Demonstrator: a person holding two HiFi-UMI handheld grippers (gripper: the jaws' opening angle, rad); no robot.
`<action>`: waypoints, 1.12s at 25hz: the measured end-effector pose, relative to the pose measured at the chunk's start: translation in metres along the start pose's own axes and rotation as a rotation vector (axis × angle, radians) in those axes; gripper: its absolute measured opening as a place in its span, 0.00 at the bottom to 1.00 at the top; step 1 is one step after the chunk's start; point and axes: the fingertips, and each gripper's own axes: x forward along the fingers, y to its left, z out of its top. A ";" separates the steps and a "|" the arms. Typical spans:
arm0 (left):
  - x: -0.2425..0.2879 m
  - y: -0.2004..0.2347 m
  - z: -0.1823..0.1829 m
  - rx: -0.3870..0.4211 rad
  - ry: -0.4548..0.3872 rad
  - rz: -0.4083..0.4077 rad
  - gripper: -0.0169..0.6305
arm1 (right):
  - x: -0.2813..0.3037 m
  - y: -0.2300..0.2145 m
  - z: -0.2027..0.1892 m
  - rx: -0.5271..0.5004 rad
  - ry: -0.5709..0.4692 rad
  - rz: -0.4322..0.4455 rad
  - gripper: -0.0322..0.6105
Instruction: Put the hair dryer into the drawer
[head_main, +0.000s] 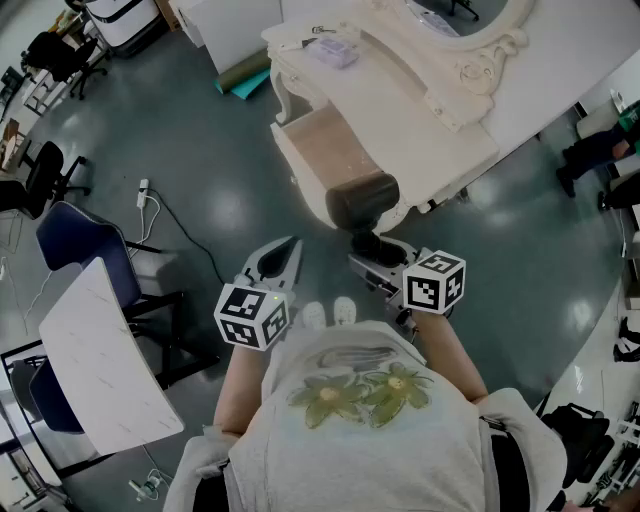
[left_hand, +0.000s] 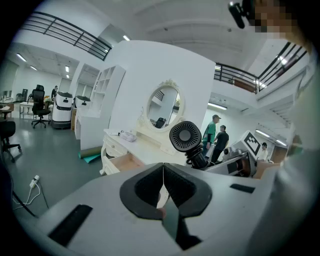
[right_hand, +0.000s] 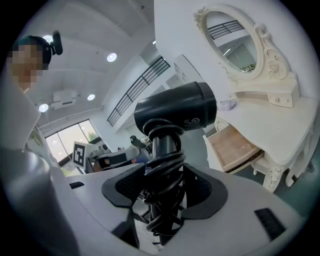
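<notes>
A black hair dryer (head_main: 362, 200) stands upright with its cord wound round the handle, and my right gripper (head_main: 375, 255) is shut on that handle. Seen from the right gripper view, the hair dryer (right_hand: 175, 107) rises between the jaws of my right gripper (right_hand: 167, 192), its barrel lying level. The open wooden drawer (head_main: 325, 150) of the white vanity (head_main: 420, 110) lies just beyond it. The drawer (right_hand: 235, 147) looks bare inside. My left gripper (head_main: 285, 250) is shut with nothing in it, left of the dryer. From the left gripper view (left_hand: 162, 167) I see the dryer's rear grille (left_hand: 185, 136).
A white table (head_main: 100, 360) and a blue chair (head_main: 75, 235) stand at the left. A power strip with cable (head_main: 143, 190) lies on the grey floor. A green roll (head_main: 245, 75) lies by the vanity's far leg. A small box (head_main: 335, 48) sits on the vanity top. People (left_hand: 215, 130) stand far off.
</notes>
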 end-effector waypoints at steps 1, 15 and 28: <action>0.001 -0.001 0.000 0.002 -0.001 0.002 0.04 | 0.000 0.000 0.000 -0.003 0.002 0.001 0.41; 0.024 -0.021 0.014 0.030 -0.027 0.046 0.04 | -0.013 -0.021 0.006 -0.021 0.012 0.039 0.41; 0.046 -0.022 0.012 0.013 -0.031 0.063 0.04 | -0.013 -0.046 0.013 -0.038 0.039 0.027 0.41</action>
